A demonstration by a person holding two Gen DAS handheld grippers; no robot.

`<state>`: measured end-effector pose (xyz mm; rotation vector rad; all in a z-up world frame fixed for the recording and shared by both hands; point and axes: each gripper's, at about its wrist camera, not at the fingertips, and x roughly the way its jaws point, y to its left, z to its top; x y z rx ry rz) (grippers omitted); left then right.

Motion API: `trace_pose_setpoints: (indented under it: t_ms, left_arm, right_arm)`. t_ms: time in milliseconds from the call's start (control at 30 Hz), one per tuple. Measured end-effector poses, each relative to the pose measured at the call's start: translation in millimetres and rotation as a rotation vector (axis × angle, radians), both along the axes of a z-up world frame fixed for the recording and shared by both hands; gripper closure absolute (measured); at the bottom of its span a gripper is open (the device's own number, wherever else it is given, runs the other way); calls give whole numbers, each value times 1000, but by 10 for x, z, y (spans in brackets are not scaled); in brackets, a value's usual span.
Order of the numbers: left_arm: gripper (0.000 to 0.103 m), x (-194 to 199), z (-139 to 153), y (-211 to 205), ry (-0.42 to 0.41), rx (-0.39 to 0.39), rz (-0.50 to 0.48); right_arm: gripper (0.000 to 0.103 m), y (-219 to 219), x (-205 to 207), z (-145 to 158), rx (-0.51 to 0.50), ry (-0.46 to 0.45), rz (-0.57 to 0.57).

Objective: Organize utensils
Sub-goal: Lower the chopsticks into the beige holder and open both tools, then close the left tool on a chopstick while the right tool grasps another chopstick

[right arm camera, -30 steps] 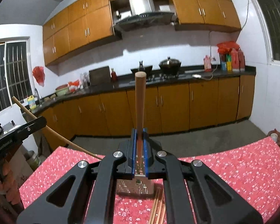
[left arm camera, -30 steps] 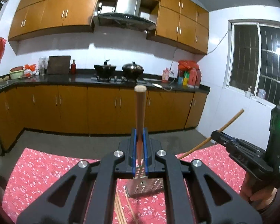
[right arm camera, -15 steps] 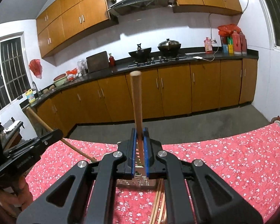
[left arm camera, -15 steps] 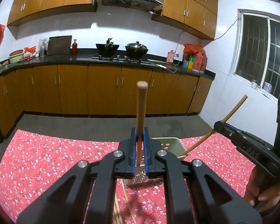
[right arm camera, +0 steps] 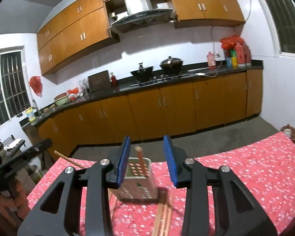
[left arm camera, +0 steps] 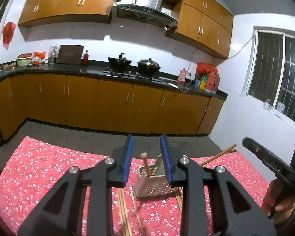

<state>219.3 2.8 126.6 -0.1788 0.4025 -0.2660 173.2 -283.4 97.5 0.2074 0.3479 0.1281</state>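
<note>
Now chopstick (left arm camera: pixel 145 164) stands beyond left gripper (left arm camera: pixel 147 158).

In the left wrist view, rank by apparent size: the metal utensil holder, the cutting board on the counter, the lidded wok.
1. Metal utensil holder, though nearness to the camera inflates it.
2. Cutting board.
3. Lidded wok; close to the board, so that order is unsure.

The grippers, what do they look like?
Each gripper, left and right, is matte black plastic, with two angular arms with triangular cut-outs and round silver bolts. The jaws carry ribbed bright-blue pads. The right gripper's long black body shows pale, unreadable lettering in the left view.
</note>
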Motion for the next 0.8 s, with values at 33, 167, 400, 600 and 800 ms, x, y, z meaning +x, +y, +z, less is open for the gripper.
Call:
trace_pose_setpoints:
  t_ms: [33, 167, 400, 600, 800]
  left_arm:
    - [73, -61, -18, 65, -1, -6, 13]
    - [72, -211, -232, 291, 32, 6, 74]
    - [72, -203, -988, 412, 231, 80, 101]
    - [72, -239, -1551, 320, 357, 119, 54]
    - [72, -279, -1816, 210, 416, 141, 10]
  right_arm:
    - [67, -30, -25, -47, -5, 10, -9]
    - [67, -126, -33, -471, -50, 135, -57]
    - [83, 69, 135, -1517, -76, 438, 33]
    - [85, 233, 105, -1960, -71, 529, 65]
    - [87, 252, 145, -2033, -96, 544, 60]
